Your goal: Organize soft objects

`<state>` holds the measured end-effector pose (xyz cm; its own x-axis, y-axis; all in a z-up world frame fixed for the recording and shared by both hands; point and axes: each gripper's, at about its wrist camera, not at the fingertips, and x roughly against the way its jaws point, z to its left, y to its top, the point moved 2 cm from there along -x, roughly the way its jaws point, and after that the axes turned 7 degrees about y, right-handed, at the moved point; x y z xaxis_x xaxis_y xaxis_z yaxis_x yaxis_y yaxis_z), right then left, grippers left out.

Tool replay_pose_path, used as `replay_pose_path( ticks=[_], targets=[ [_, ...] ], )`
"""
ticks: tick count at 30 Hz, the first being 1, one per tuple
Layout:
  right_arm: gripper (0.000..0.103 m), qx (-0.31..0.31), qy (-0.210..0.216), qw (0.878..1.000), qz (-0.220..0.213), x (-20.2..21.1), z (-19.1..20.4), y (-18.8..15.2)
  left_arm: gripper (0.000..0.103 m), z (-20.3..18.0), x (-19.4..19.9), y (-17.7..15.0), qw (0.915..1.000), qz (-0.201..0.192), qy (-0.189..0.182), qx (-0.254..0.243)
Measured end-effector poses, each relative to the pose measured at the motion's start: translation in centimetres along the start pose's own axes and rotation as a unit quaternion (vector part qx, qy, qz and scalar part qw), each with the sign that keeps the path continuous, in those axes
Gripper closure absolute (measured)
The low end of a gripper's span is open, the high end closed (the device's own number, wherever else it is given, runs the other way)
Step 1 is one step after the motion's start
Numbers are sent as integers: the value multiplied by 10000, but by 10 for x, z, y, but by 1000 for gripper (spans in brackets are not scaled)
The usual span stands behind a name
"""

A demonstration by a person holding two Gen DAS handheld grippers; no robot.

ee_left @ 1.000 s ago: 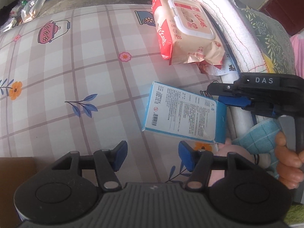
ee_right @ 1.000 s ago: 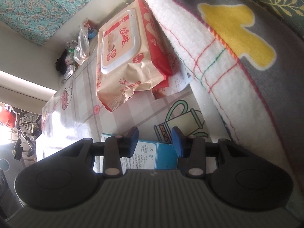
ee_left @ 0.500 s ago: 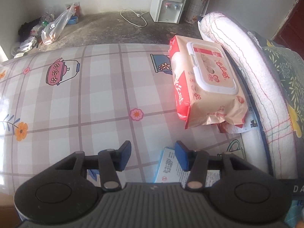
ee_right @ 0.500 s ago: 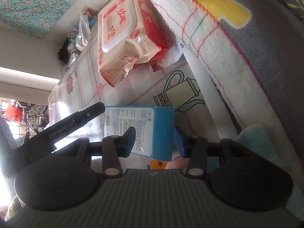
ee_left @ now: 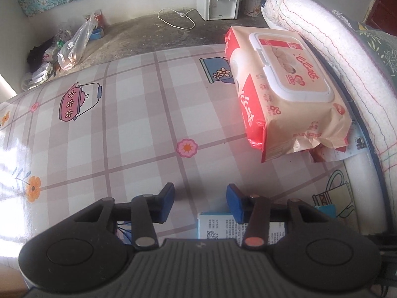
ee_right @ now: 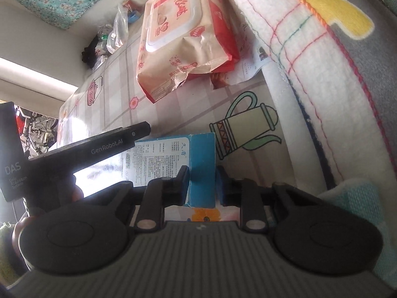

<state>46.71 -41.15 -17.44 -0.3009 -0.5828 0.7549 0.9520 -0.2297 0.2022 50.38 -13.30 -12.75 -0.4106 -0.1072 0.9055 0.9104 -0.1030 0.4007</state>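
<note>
1. Where a second ago the flat blue-and-white printed carton (ee_left: 218,226) lay in full sight, now mostly hidden beneath the left gripper (ee_left: 200,202), jaws released and holding nothing; far right, red-and-beige soft wipes pack (ee_left: 285,94) lying on the plaid tablecloth (ee_left: 124,136) against the white rolled blanket (ee_left: 335,57).
2. Seen from the right gripper (ee_right: 202,185): jaws now clenched on the carton's blue edge, looser before; means a secured hold, ready for lifting toward the wipes pack.

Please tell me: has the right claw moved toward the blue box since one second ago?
Yes. Against the printed jug on the tablecloth, the right claw has come back and left, and now closes on the blue box.
</note>
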Motion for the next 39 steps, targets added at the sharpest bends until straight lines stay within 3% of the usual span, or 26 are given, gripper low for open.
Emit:
replay_pose_path(
  ticks=[7, 11, 15, 19, 23, 29, 34, 39],
  targets=[
    [83, 391, -119, 9988, -284, -18, 22, 27, 56, 26, 5, -11, 9991, 383, -8, 161],
    [88, 319, -199, 9985, -408, -33, 25, 46, 56, 39, 9, -20, 9977, 601, -201, 219],
    [84, -149, 91, 9980, -610, -32, 23, 56, 54, 47, 19, -32, 9965, 705, -418, 177],
    [79, -350, 563, 9947, -783, 6, 25, 46, 47, 58, 36, -37, 9948, 665, -755, 172],
    [60, -441, 626, 9964, -376, 31, 22, 25, 39, 60, 53, -44, 9900, 595, -1271, -124],
    [55, -824, 334, 9953, 372, 18, 7, -4, 23, 43, 50, -58, 9798, 903, -1638, -708],
    [54, -1013, 455, 9908, 772, -16, 10, -10, 21, 27, 39, -64, 9793, 990, -1538, -865],
    [53, -837, 577, 9920, 749, -30, 29, -13, 21, 12, 36, -67, 9808, 884, -1331, -1114]
  ],
)
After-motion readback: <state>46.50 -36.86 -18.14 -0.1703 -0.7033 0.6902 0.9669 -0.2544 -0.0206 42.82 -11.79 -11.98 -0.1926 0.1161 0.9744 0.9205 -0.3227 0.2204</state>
